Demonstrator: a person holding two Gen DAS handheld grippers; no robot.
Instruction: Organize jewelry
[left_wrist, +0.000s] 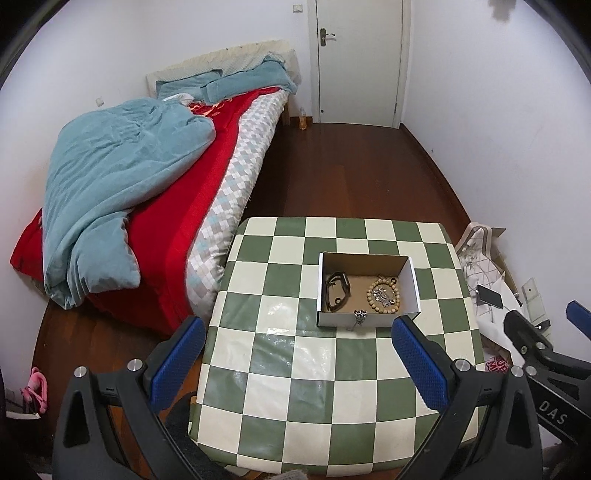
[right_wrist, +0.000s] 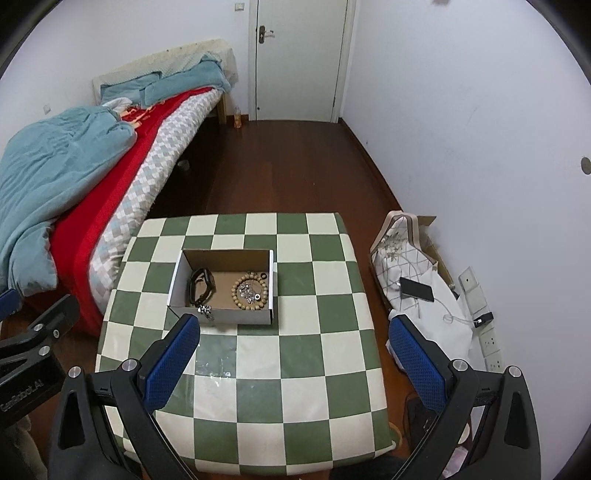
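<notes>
Hovering wide open and empty above the near part of the checkered table (left_wrist: 280, 369), left gripper (left_wrist: 299, 354) and right gripper (right_wrist: 295, 354) look staged for a reach, fingers parted to take small items. Cardboard box (left_wrist: 413, 280) sits ahead of both, right of centre for the left gripper and left of centre for the right; inside are a black watch (left_wrist: 334, 291), a bead bracelet (left_wrist: 384, 295) ringing small metal pieces, and a silver chain (left_wrist: 359, 317) draped over the near wall, probably next to tidy.

Box (left_wrist: 367, 319) on table (left_wrist: 280, 387); bed (left_wrist: 207, 184) left, behind.
</notes>
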